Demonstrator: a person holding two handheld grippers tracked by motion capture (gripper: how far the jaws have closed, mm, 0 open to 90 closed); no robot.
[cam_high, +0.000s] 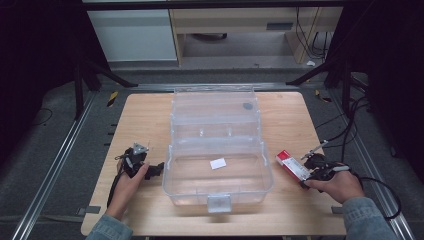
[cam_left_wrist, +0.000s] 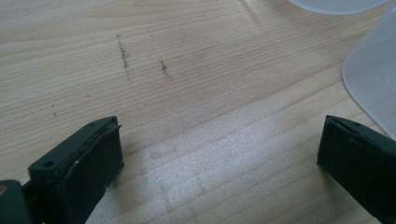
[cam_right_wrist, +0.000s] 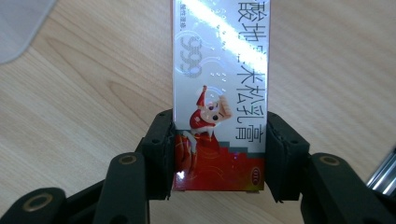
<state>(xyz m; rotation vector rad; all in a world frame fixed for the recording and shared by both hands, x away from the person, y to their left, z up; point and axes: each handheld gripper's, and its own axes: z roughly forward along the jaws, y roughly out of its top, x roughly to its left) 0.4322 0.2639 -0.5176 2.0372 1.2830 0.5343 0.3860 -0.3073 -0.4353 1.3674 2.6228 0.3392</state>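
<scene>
Right gripper is clamping the red end of the ointment box, long axis running away along jaws, seemingly touching table; open clear bin lying to its left. Left gripper is idling wide open, empty

My wooden table stands on grey floor; beyond it I see a white cabinet and a wooden desk.

I see the open storage box at the bench's middle, its lid behind it, a small card inside, my left gripper just left, the carton right of it between my right gripper's fingers.
</scene>
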